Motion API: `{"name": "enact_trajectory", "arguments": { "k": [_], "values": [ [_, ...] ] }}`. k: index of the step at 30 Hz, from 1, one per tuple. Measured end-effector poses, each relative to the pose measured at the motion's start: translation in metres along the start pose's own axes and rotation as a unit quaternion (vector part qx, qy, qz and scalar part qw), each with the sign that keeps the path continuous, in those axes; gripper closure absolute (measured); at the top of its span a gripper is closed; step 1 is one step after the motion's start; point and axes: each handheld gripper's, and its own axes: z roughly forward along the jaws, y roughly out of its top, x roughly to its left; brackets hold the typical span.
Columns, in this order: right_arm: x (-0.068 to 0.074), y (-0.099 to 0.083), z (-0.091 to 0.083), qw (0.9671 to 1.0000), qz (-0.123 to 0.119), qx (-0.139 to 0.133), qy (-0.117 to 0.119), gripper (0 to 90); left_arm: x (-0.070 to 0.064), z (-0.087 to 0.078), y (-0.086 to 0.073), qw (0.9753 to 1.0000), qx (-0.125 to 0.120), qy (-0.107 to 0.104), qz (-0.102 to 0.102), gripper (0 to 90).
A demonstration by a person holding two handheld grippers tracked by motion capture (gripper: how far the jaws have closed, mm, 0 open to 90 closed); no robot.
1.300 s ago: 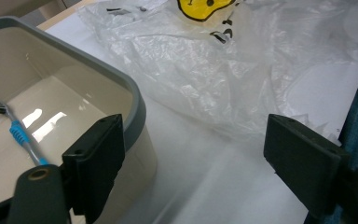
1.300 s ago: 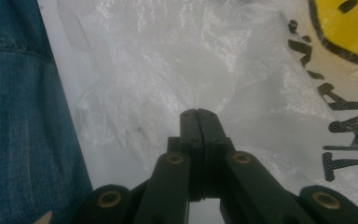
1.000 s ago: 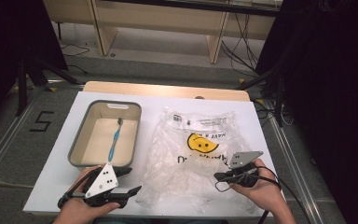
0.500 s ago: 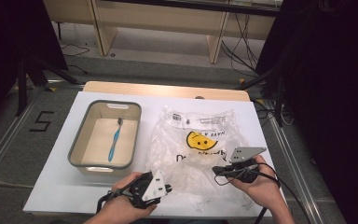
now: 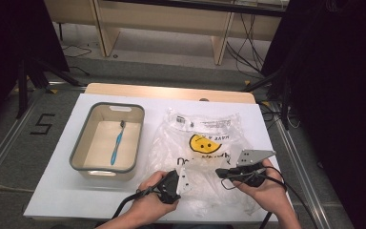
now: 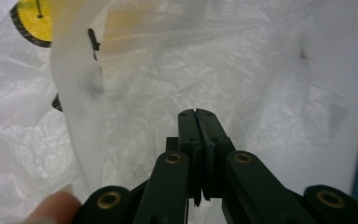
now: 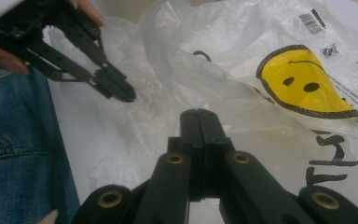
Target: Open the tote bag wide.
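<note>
Plastic bag (image 5: 205, 152) lies flat under both grippers. Left gripper (image 6: 198, 114) and right gripper (image 7: 199, 113) hang just above it. Both are pressed shut, holding nothing.

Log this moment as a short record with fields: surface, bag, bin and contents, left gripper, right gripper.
surface: white table top
bag: crinkled clear plastic bag with a yellow smiley face, lying flat to the right of the bin
bin: grey-rimmed cream rectangular bin, to the left of the bag
contents: blue toothbrush lying in the bin
left gripper: jaws closed, over the bag's near edge
right gripper: jaws closed, over the bag below the smiley; whether plastic is pinched cannot be told
</note>
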Motion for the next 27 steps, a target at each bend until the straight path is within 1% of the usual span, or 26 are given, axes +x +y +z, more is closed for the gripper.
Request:
{"name": "enact_trajectory", "arguments": {
  "k": [2,3,4,5,8,10,12,13,14,15,18,21,25,27],
  "values": [
    [0.000,-0.001,0.000,1.0000,-0.002,0.002,0.003,90.0,0.005,0.002,0.002,0.9995,-0.015,0.022,-0.016,89.1],
    [0.000,-0.001,0.000,1.0000,-0.002,0.002,0.004,90.0,0.008,0.002,0.002,0.9991,-0.020,0.030,-0.021,89.2],
    [0.000,-0.002,0.000,1.0000,-0.002,0.002,0.005,90.0,0.011,0.001,0.002,0.9984,-0.028,0.036,-0.033,89.3],
    [0.000,-0.002,0.000,1.0000,-0.002,0.003,0.005,90.0,0.014,0.001,0.002,0.9976,-0.036,0.043,-0.042,89.4],
    [0.000,-0.003,-0.002,1.0000,-0.001,0.001,0.006,90.0,0.023,-0.004,0.001,0.9947,-0.053,0.068,-0.057,89.5],
    [-0.001,-0.003,-0.004,1.0000,-0.001,0.000,0.006,90.0,0.028,-0.009,0.001,0.9924,-0.066,0.077,-0.069,89.5],
    [-0.001,-0.003,-0.005,1.0000,0.000,-0.004,0.004,90.0,0.033,-0.012,0.001,0.9907,-0.074,0.086,-0.075,89.5],
    [-0.001,-0.003,-0.005,1.0000,-0.001,-0.006,0.003,90.0,0.034,-0.013,0.001,0.9901,-0.078,0.088,-0.076,89.5],
    [-0.001,-0.002,-0.005,1.0000,-0.002,-0.007,0.005,90.0,0.035,-0.014,0.001,0.9904,-0.076,0.090,-0.073,89.6],
    [-0.001,-0.002,-0.005,1.0000,-0.003,-0.007,0.006,90.0,0.035,-0.015,0.001,0.9898,-0.079,0.090,-0.076,89.5],
    [0.000,-0.001,-0.004,1.0000,-0.003,-0.004,0.007,90.0,0.035,-0.018,0.001,0.9891,-0.086,0.096,-0.070,89.6],
    [0.000,-0.002,-0.002,1.0000,-0.006,-0.002,0.006,90.0,0.035,-0.024,0.005,0.9871,-0.103,0.105,-0.064,89.6],
    [0.001,-0.001,-0.004,1.0000,-0.004,-0.005,0.001,90.0,0.033,-0.034,0.012,0.9842,-0.124,0.118,-0.045,89.6],
    [0.001,0.001,-0.006,0.9999,-0.008,-0.011,-0.003,90.0,0.031,-0.038,0.014,0.9819,-0.134,0.128,-0.034,89.6]
  ]
}}
